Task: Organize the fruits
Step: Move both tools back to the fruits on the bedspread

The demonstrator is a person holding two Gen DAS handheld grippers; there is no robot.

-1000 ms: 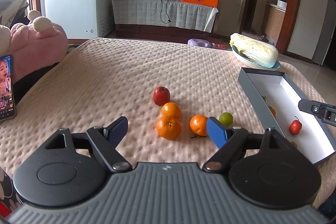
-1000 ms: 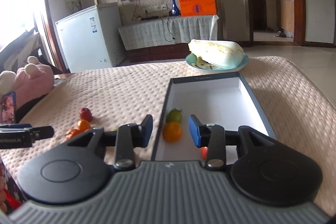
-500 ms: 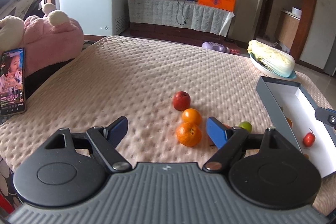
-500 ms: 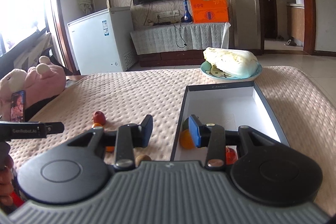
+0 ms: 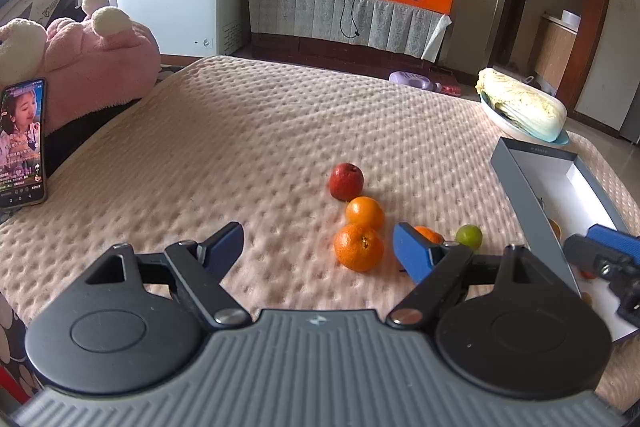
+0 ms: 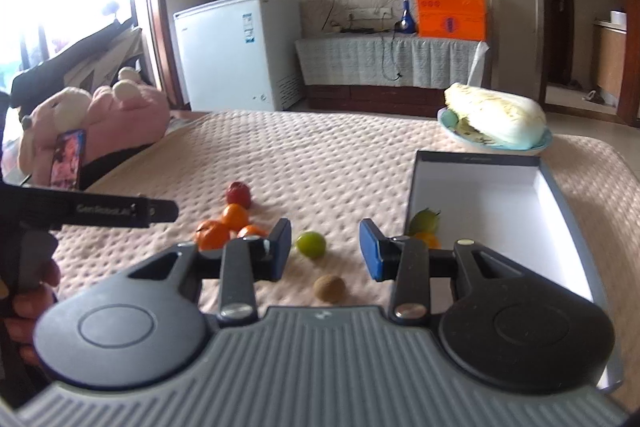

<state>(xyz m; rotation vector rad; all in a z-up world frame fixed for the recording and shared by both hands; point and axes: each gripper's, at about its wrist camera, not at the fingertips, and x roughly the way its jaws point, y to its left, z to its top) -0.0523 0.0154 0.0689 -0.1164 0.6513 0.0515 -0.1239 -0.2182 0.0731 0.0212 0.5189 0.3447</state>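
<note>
On the beige bedspread lie a red apple (image 5: 346, 181), three oranges, the nearest (image 5: 359, 247) in front, and a green lime (image 5: 469, 236). My left gripper (image 5: 318, 247) is open and empty, just left of the nearest orange. My right gripper (image 6: 325, 247) is open and empty; the lime (image 6: 310, 244) lies between its fingers, further ahead, and a brown kiwi (image 6: 329, 288) lies nearer. The oranges (image 6: 234, 217) and apple (image 6: 239, 193) lie to its left. The grey box (image 6: 476, 159) with a white inside holds a green fruit (image 6: 425, 221) and an orange.
A cabbage on a blue plate (image 6: 496, 119) sits behind the box. A pink plush toy (image 5: 96, 67) and a phone (image 5: 22, 143) stand at the bed's left edge. The right gripper's finger (image 5: 612, 247) shows over the box in the left wrist view.
My right gripper moved left from over the box to over the bedspread, now facing the lime and kiwi. My left gripper shifted left and back; the fruits now sit to its right.
</note>
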